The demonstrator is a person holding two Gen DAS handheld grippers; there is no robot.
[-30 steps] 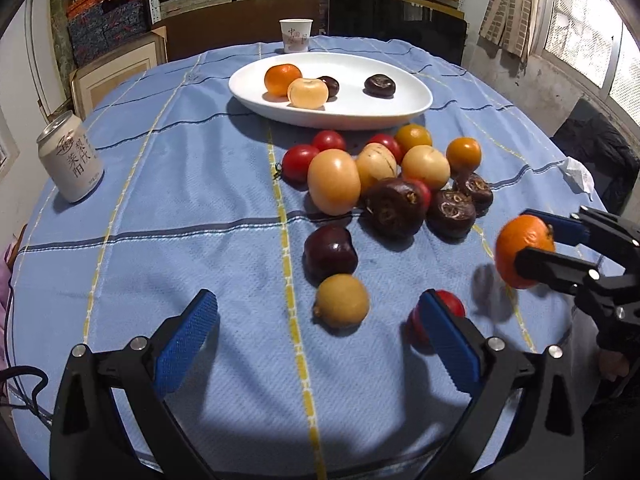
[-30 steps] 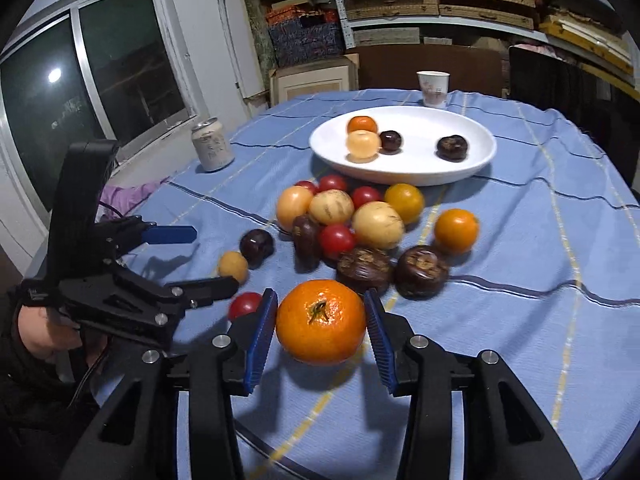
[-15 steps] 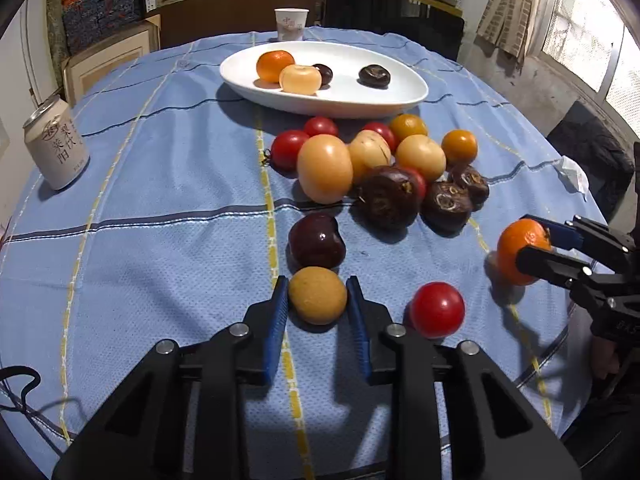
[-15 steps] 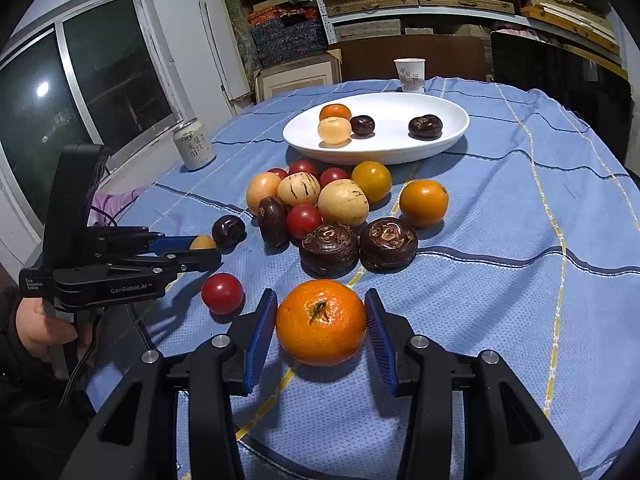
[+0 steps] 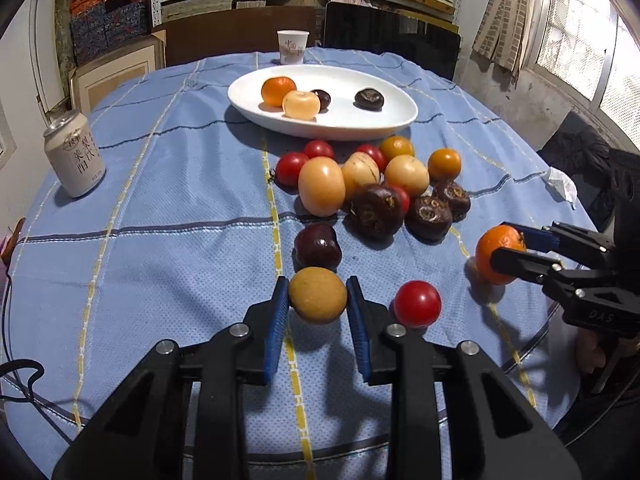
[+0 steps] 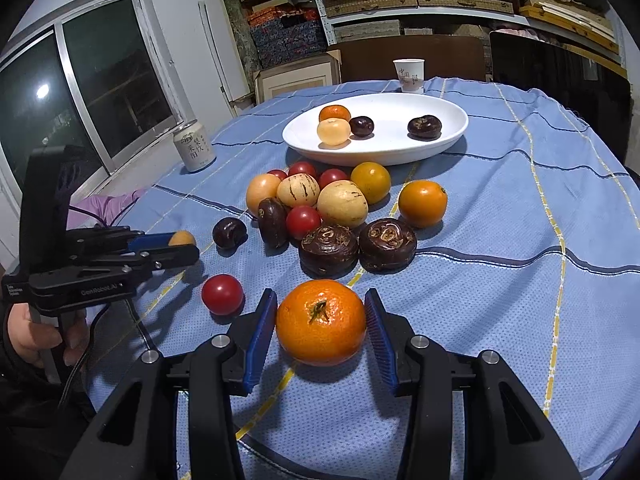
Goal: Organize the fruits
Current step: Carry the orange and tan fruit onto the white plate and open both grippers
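Closing in from a wide-open stance a second ago, the left gripper (image 5: 318,302) now has both blue pads pressed against a small tan round fruit (image 5: 317,295), which looks slightly raised above the blue checked tablecloth (image 5: 168,248). The right gripper (image 6: 321,326) is as it was, clamped on a bright orange mandarin (image 6: 321,322) near the table's near edge, with a shadow beneath it. Between the two grippers sits a loose red tomato (image 5: 417,303). A dark plum (image 5: 318,246) lies just beyond the tan fruit, and behind it is a cluster of mixed fruits, yellow, red, orange and dark brown. Farther back, a white oval plate (image 5: 396,120) already holds four fruits: an orange one, a pale one and two dark ones. A drink can (image 5: 74,154) stands off to the left, a paper cup (image 5: 293,47) behind the plate. Judging from this, the pick-up step is complete for both hands; the next move probably calls for carrying each fruit over the cluster and setting it down on a bare part of the plate without knocking the others.
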